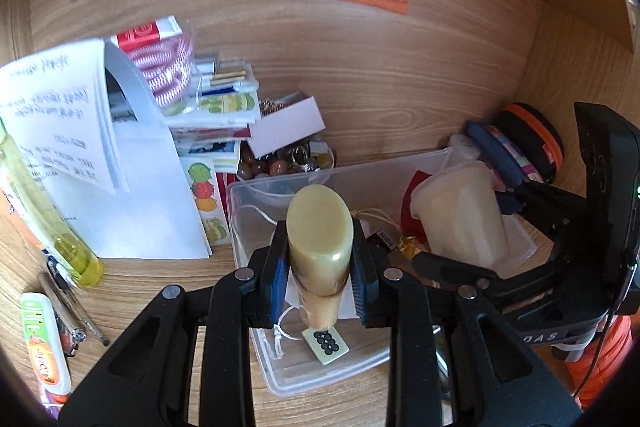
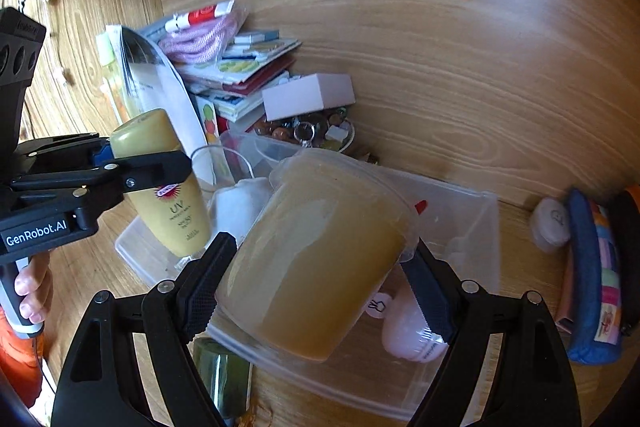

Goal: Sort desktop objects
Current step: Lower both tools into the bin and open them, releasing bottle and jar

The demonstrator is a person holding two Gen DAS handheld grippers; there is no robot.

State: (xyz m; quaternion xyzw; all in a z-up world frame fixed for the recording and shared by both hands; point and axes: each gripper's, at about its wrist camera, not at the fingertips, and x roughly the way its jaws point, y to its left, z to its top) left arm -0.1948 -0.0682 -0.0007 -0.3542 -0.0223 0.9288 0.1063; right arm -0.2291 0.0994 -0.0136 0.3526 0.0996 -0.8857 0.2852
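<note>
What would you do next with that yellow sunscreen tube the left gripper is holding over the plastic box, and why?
Probably lower the sunscreen tube a little and open the left gripper. The tube is clamped upright above the clear plastic bin, where small items already lie. The right gripper holds a translucent cup close beside it, so I'd go straight down.

A storage bin (image 1: 280, 367) sat on the tabletop (image 1: 132, 291). Above it, the left tool (image 1: 320, 291) held a sunscreen bottle (image 1: 320, 239) upright, and the right tool (image 2: 316, 287) held a tilted plastic tub (image 2: 320, 251) at the bottle's 3 o'clock. A dish of beads (image 1: 288, 159) lay just behind the bin at 12 o'clock, with a small box (image 1: 288, 127) on it. A stack of booklets (image 1: 216, 123) stood at 10 o'clock. A pencil case (image 2: 592, 275) lay at 3 o'clock, outside the bin.
</note>
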